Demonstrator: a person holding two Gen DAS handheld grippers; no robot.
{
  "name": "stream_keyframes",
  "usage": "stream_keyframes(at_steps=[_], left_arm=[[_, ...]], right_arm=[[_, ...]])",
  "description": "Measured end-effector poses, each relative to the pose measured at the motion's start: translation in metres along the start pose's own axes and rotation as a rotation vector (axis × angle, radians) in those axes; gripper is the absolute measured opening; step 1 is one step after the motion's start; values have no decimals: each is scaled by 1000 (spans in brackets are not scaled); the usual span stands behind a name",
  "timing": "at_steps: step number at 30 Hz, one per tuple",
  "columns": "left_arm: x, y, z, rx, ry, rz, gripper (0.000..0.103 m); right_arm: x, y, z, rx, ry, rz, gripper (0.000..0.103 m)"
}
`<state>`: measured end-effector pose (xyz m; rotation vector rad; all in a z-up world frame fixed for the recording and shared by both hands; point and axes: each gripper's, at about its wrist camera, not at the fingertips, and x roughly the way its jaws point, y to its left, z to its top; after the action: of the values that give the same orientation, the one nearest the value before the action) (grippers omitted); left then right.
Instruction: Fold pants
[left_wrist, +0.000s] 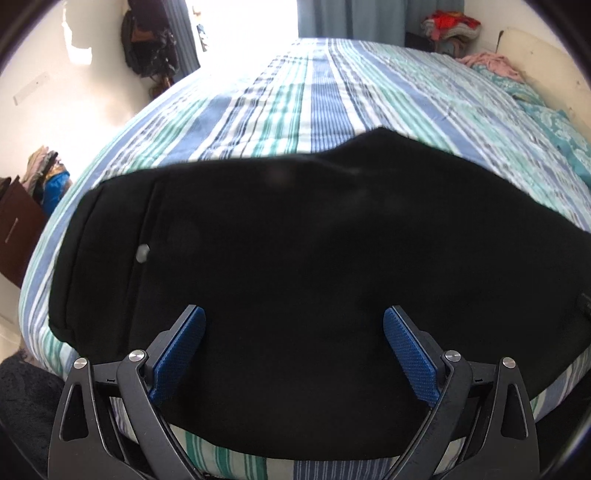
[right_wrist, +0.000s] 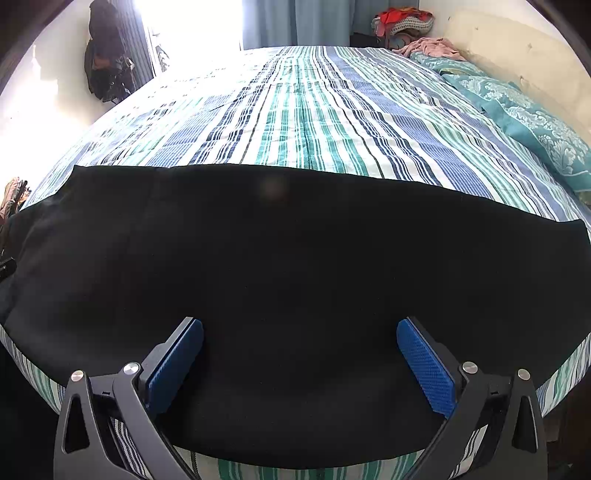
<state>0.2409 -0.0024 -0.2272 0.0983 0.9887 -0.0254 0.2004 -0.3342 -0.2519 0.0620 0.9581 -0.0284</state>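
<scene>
Black pants (left_wrist: 295, 258) lie flat across the near edge of a bed with a blue, green and white striped cover (left_wrist: 314, 96). A grey button (left_wrist: 142, 252) marks the waistband end at the left. My left gripper (left_wrist: 294, 321) is open and empty, its blue pads just above the pants near the waist end. The pants also fill the right wrist view (right_wrist: 295, 266), their far edge straight. My right gripper (right_wrist: 300, 330) is open and empty over the leg part.
Teal patterned pillows (right_wrist: 535, 125) lie at the bed's right side by the headboard. Piles of clothes (right_wrist: 406, 20) sit at the far right. A dark bag (right_wrist: 103, 55) hangs on the left wall. A brown cabinet (left_wrist: 18, 229) stands left of the bed.
</scene>
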Motion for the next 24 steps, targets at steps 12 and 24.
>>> stream_keyframes(at_steps=[12,24], left_arm=[[-4,0,-2,8,-10,-2,99],[-3,-1,-3,17,-13,3,99]], right_arm=[[-1,0,0,-1,-3,0,103],[-1,0,0,-1,-7,-2,103]])
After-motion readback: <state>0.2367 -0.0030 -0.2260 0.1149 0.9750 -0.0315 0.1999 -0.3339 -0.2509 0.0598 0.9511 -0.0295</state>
